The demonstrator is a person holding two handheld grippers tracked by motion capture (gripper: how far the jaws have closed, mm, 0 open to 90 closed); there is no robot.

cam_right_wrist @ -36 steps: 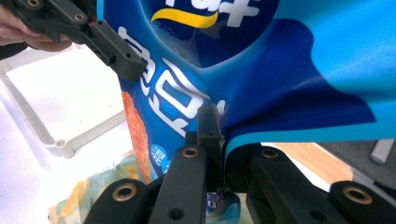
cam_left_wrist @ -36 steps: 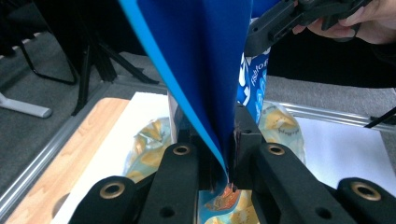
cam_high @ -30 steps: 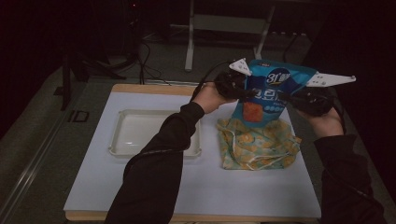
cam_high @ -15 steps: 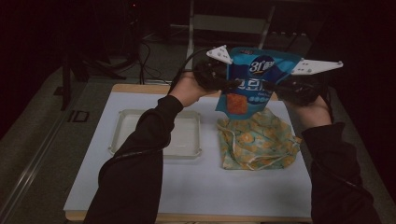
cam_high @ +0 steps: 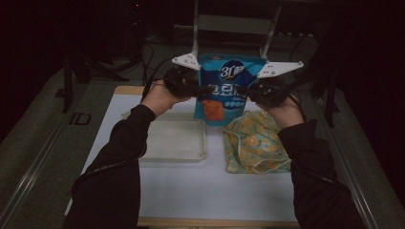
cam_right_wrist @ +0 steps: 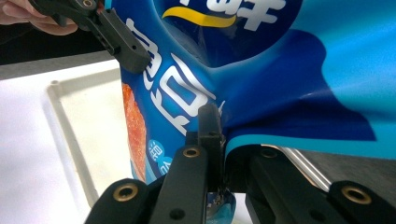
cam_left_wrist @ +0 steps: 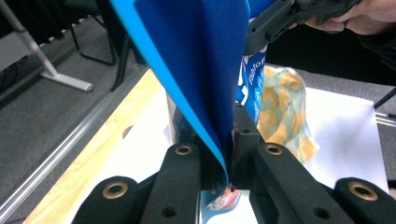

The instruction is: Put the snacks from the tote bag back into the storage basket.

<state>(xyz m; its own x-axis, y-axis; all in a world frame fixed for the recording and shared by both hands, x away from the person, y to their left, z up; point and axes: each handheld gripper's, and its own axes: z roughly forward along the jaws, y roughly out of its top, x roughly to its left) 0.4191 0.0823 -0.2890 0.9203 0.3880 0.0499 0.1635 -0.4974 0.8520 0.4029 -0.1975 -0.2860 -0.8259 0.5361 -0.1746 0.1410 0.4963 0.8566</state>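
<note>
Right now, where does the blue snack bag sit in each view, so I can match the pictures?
High view: blue snack bag upper centre, held up between both hand-held grippers.
Left gripper view: the bag fills the top centre, its edge pinched between the black jaws.
Right gripper view: it spans the upper right, its edge in the jaws.
Shared landmark: clear tray.

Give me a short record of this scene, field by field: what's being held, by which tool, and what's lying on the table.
held item: blue snack bag, upright, lifted above the table
left tool: shut on the bag's left edge
right tool: shut on the bag's right edge
surface: white board on the table
tray: clear tray, below the left hand, nothing visible in it
other item: yellow patterned pouch, lying flat beside the tray, under the right hand
bag contact: not touching tray or pouch, as far as the high view shows
</note>
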